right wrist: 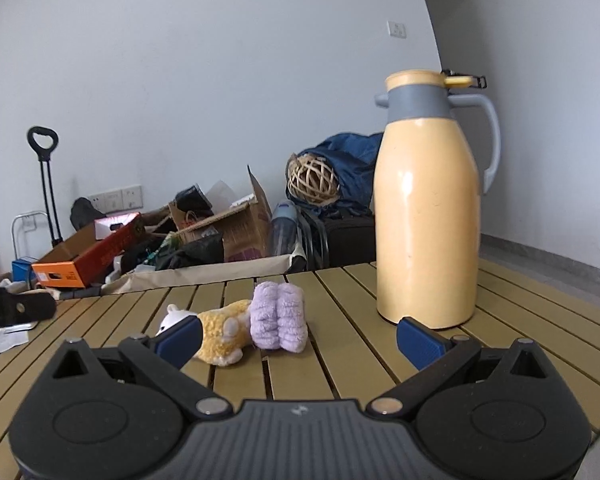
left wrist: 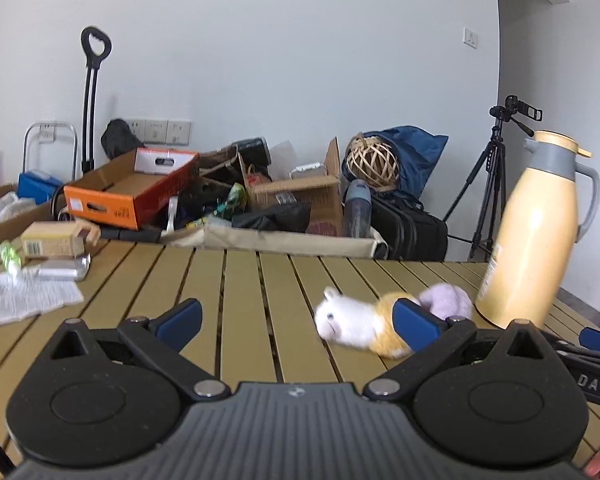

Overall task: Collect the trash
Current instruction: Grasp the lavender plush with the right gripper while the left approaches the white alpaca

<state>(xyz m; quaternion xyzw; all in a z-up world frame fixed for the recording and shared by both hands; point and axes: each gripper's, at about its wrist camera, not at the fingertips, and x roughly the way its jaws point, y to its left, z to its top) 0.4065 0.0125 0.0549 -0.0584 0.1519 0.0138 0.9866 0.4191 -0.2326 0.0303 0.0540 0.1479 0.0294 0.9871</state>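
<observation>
Both grippers hung just above the slatted table [left wrist: 244,280] with nothing between their pads. I held the left gripper [left wrist: 296,320] spread wide and empty; the right gripper [right wrist: 298,338] stood the same, released, nothing gripped.

Trash lay ahead and well to the left of the left gripper: a crumpled paper [left wrist: 24,300], a flattened foil pack [left wrist: 62,271], a small carton [left wrist: 58,240] and a green wrapper [left wrist: 10,256], grouped close together at the table's far left edge. None of it appeared touched. I saw no bin or bag on the table in either view.

Just ahead of the right gripper, slightly left, lay a plush toy [right wrist: 236,330] on its side. A flask [right wrist: 428,216] stood upright ahead and to the right. I judged neither to be trash.

Assessment: collection not yet begun as far as shown. All four items remained to be picked up, and a receptacle remained to be found. The left gripper was the nearer tool to the pile.
</observation>
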